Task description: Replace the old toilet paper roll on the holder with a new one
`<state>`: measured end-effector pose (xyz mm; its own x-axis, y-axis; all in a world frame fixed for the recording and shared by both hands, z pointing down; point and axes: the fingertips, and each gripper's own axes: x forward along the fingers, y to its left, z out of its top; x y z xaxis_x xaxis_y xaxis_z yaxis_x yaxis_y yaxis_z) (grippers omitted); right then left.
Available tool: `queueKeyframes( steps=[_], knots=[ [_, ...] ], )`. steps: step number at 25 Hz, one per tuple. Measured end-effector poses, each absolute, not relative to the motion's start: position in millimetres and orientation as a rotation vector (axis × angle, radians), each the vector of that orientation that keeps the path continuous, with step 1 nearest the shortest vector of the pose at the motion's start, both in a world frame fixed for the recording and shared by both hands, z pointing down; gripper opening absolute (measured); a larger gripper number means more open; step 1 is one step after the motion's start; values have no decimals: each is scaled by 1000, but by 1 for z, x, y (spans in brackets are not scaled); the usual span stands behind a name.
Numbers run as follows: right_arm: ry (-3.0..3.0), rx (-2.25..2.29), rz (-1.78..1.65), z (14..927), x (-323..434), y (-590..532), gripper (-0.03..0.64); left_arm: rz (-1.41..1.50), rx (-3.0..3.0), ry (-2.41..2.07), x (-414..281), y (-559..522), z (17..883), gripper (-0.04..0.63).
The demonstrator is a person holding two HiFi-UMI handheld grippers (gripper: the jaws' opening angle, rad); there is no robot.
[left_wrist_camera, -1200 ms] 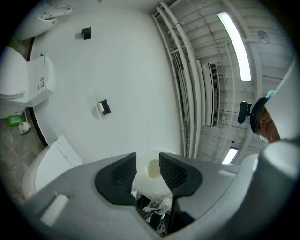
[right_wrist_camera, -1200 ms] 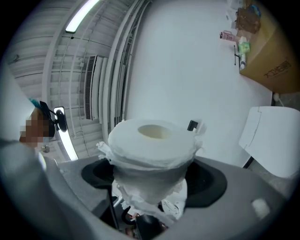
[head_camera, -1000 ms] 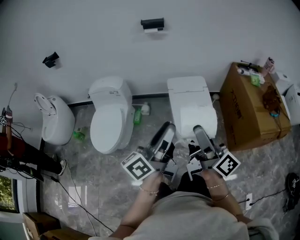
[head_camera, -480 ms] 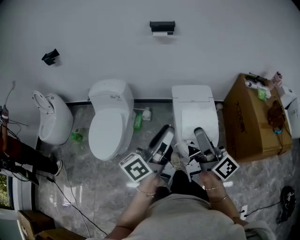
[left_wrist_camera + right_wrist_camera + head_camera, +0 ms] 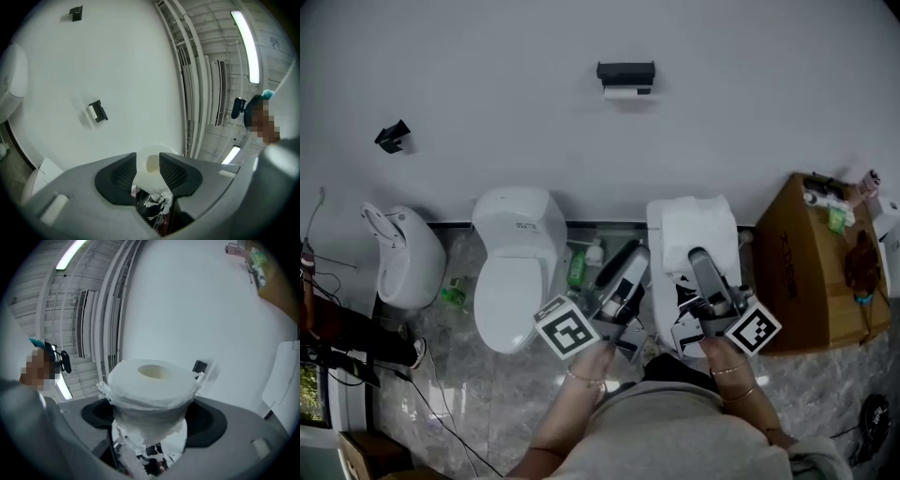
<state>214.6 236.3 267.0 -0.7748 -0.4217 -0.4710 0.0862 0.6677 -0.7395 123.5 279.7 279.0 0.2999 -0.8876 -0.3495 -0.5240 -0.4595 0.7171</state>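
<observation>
Right gripper view: the right gripper point(image 5: 152, 417) clamps a fat white toilet paper roll point(image 5: 152, 385) with ragged, torn wraps. The roll covers part of the black wall-mounted holder point(image 5: 200, 366) behind it. Below that holder, the left gripper point(image 5: 149, 174) pinches a slim white roll point(image 5: 151, 164), whose lower end is lost between the pads.

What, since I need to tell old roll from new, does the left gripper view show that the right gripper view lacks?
Only the left gripper view: a thin, nearly spent white paper roll squeezed between the jaws, and a small black wall bracket. Only the right gripper view: a thick white toilet paper roll between the jaws, and a small green bottle. Both: the black wall-mounted paper holder.
</observation>
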Motion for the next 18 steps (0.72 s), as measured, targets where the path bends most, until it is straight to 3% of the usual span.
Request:
queueKeyframes(
  steps=[18],
  knots=[
    [2252, -308, -1120, 289, 176, 86, 436, -1003, 2007, -1262, 81, 118, 301, 137]
  ],
)
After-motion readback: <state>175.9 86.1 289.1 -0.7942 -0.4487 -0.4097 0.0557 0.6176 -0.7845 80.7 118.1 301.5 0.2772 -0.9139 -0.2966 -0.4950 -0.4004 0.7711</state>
